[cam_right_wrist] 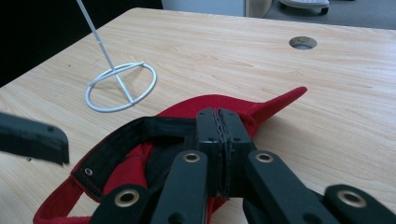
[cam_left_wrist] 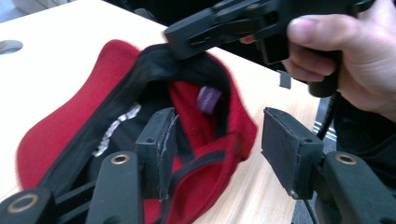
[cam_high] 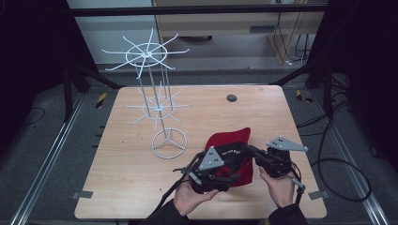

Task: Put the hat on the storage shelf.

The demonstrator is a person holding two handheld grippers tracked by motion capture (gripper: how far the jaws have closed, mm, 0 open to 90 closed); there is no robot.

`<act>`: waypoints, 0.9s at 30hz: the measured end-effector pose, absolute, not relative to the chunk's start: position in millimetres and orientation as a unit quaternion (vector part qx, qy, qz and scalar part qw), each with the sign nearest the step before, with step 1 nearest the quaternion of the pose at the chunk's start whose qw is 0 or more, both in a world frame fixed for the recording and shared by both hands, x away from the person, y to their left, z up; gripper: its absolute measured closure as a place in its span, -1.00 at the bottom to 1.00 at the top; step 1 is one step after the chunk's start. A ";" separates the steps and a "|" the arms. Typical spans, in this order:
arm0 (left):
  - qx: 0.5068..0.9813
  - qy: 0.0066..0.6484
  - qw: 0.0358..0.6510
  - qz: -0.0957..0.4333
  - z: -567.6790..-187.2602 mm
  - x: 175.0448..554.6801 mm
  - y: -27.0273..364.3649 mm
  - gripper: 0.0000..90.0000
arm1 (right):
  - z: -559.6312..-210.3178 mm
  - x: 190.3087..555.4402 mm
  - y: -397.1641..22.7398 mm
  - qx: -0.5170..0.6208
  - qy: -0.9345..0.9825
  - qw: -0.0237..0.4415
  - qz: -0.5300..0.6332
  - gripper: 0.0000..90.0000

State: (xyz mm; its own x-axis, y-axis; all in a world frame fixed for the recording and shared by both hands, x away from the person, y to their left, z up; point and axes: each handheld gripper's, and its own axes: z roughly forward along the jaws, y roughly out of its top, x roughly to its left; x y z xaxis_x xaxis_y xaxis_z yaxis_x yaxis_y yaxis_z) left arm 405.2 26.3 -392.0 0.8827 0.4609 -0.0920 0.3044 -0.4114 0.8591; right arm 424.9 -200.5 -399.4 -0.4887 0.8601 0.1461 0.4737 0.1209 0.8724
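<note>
A red cap (cam_high: 234, 138) with a black inner band lies upside down on the wooden table (cam_high: 141, 178), near its front edge. My right gripper (cam_high: 252, 151) reaches in from the right and is shut on the cap's black rim; in the right gripper view its pads (cam_right_wrist: 219, 128) are pressed together at the band. The left gripper view shows that same gripper (cam_left_wrist: 180, 42) clamped on the rim of the cap (cam_left_wrist: 60, 126). My left gripper (cam_left_wrist: 219, 126) stands open just above the cap's back, with nothing pressed between its pads. From above, the left gripper (cam_high: 220, 173) sits at the cap's near left side.
A white wire display stand rises left of the cap, with a ring base (cam_high: 169, 143) and spoked hooks (cam_high: 146, 54) higher up; the ring (cam_right_wrist: 121, 86) is close to the cap. A round cable hole (cam_high: 231, 98) sits far back. Cables trail off the right edge.
</note>
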 end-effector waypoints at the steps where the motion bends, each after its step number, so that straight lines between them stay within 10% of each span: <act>1: 0.839 0.227 0.488 0.080 -392.1 404.9 22.4 -0.01 | -399.4 424.9 -200.3 0.462 0.721 0.204 0.475 0.97; 7: 0.855 0.238 0.456 0.059 -402.0 413.5 3.3 0.19 | -397.8 424.2 -199.8 0.457 0.721 0.201 0.479 0.97; 11: 0.859 0.247 0.447 0.037 -407.0 418.3 1.6 0.77 | -399.1 424.7 -200.3 0.456 0.724 0.197 0.480 0.96; 27: 0.818 0.280 0.499 0.058 -386.5 431.9 20.6 0.85 | -393.1 404.8 -230.7 0.430 0.688 0.232 0.537 0.28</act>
State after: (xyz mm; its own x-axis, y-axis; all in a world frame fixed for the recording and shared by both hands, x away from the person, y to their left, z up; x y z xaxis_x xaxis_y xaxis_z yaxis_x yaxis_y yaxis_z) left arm 431.9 20.6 -386.5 0.8360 0.5169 -0.1840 0.4003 -0.3452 0.8489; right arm 404.8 -230.7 -393.1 -0.5223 0.8408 0.1426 0.3427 0.0538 0.9379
